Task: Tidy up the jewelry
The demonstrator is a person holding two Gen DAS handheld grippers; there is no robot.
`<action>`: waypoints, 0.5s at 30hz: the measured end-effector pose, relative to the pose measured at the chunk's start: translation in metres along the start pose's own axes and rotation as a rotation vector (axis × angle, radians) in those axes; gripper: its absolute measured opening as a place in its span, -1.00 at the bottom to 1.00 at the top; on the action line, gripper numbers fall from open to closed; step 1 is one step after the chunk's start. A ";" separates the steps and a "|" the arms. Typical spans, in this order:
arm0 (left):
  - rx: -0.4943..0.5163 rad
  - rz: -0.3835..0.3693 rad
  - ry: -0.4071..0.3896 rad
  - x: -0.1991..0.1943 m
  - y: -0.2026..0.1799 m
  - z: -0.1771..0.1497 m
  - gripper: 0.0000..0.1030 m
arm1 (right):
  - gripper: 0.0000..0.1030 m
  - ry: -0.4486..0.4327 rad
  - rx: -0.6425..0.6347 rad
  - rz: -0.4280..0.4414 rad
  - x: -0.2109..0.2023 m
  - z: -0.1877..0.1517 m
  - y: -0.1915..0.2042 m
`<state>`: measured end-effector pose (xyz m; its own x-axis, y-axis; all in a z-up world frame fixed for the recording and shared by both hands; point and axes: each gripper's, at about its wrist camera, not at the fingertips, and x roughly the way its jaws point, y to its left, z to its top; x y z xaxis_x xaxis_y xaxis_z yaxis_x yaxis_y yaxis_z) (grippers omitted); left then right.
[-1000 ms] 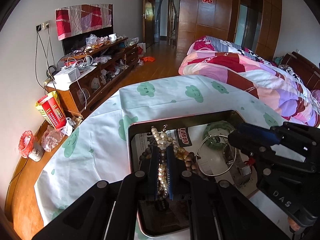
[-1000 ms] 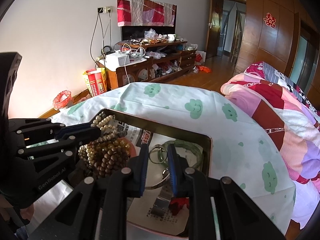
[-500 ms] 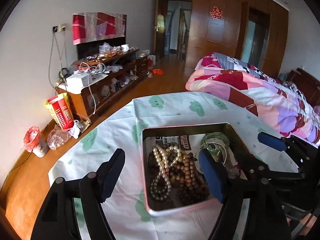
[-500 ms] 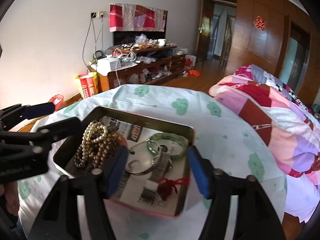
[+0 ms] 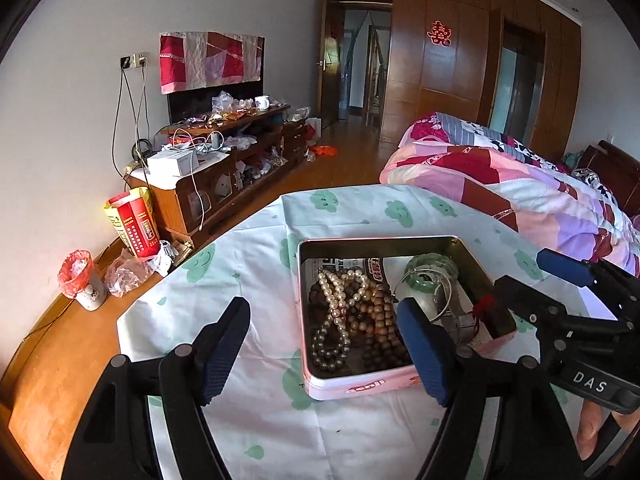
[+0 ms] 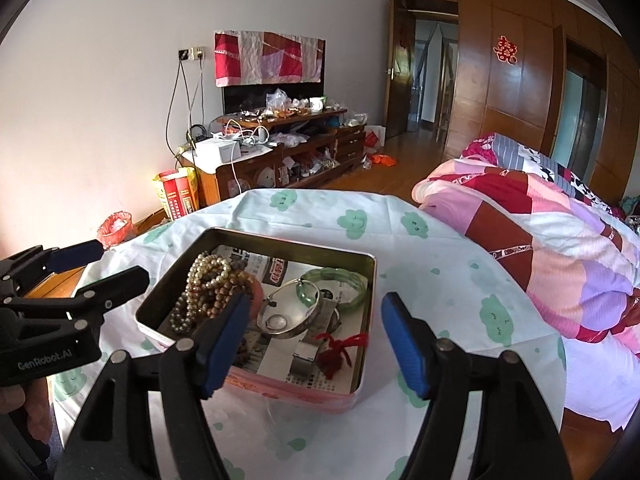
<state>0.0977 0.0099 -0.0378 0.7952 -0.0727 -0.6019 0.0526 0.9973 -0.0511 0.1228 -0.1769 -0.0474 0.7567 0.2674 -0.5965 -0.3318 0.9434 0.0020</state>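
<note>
Your left gripper (image 5: 324, 344) points down toward the bench (image 5: 248, 264) with its jaws spread wide and nothing between the pads; its blue fingertips (image 5: 224, 350) hover above the near left corner of the tin (image 5: 348, 388). Your right gripper (image 6: 314, 346) points down at the same slant, and its jaws are opening with nothing gripped; the tin's near edge lies below the gap. Each gripper shows at the edge of the other's view.

The tin sits on the bench, on a pale cloth printed with green clouds. Inside, a pearl strand (image 5: 340, 300) lies over brown wooden beads (image 5: 376, 320) on the left side. On the right side lie a green bangle (image 6: 340, 284), a silver bangle (image 6: 286, 314) and a red tassel (image 6: 340, 348), on printed paper lining the bottom. Nothing stands between the grippers and the tin.

A bed with a patchwork quilt (image 6: 552, 240) stands just beside the bench. A cluttered wooden cabinet (image 5: 224, 168) lines the far wall.

Readable writing: "GenRobot.AI" on the left gripper body and "DAS" on the right gripper body.
</note>
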 end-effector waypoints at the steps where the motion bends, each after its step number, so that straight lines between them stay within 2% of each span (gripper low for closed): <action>1: 0.001 -0.001 -0.003 -0.001 0.000 0.000 0.48 | 0.46 -0.002 0.001 0.001 -0.001 -0.001 0.001; 15: 0.005 0.003 0.003 -0.003 -0.003 -0.002 0.48 | 0.50 -0.016 0.011 0.012 -0.007 -0.003 0.002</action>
<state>0.0944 0.0068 -0.0377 0.7938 -0.0701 -0.6041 0.0534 0.9975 -0.0457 0.1156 -0.1769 -0.0455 0.7615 0.2816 -0.5837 -0.3344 0.9423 0.0183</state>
